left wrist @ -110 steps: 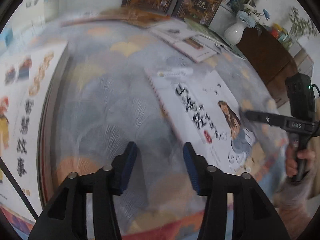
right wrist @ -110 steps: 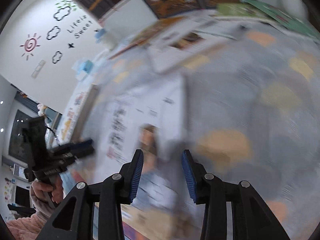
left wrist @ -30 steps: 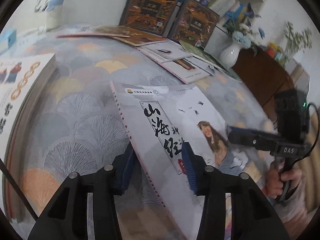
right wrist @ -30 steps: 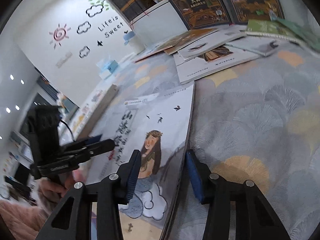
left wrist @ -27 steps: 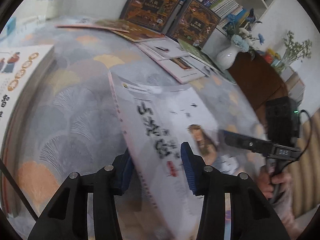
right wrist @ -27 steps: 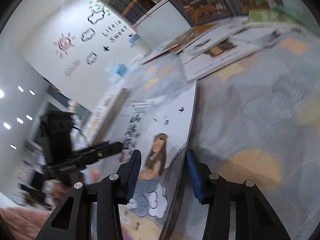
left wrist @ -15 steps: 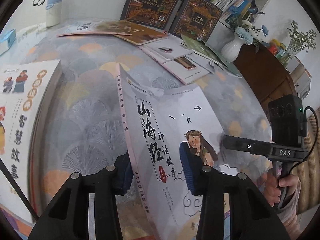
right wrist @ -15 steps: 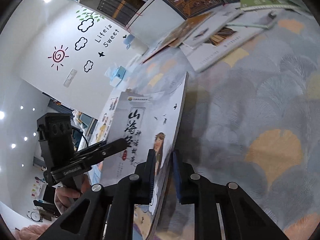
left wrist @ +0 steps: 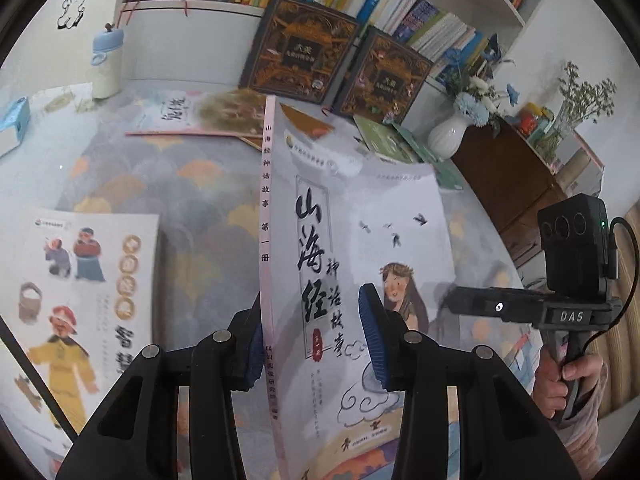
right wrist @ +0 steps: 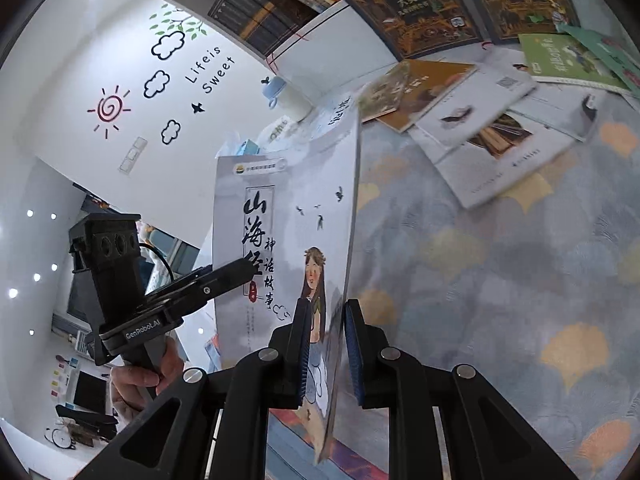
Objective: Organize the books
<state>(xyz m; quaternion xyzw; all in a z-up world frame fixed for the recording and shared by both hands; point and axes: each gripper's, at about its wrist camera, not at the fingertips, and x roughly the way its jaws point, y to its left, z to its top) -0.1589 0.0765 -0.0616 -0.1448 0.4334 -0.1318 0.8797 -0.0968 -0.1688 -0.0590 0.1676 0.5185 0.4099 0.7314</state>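
Note:
A thin white storybook (left wrist: 360, 208) with a long-haired girl on its cover is held up off the patterned rug (left wrist: 192, 208), standing almost on edge. My left gripper (left wrist: 311, 300) is shut on its spine side: one pad sits against the pink spine and the other lies on the cover. In the right wrist view the same book (right wrist: 280, 200) shows its cover, with my right gripper (right wrist: 327, 306) shut on its fore edge near the bottom. The left gripper (right wrist: 240, 270) reaches over the cover's left edge there. A hand holds each gripper.
A stack topped by an illustrated white book (left wrist: 80, 300) lies at the left. Two dark ornate books (left wrist: 304, 48) lean on the bookshelf. Loose books (right wrist: 500, 140) are scattered on the rug behind. A white vase (left wrist: 444, 136) stands beside a brown cabinet (left wrist: 504, 184). A bottle (left wrist: 106, 64) stands far left.
The right gripper's jaws have closed on the book's fore edge. Both grippers have risen, and the book has come off the rug and tipped up towards standing on edge.

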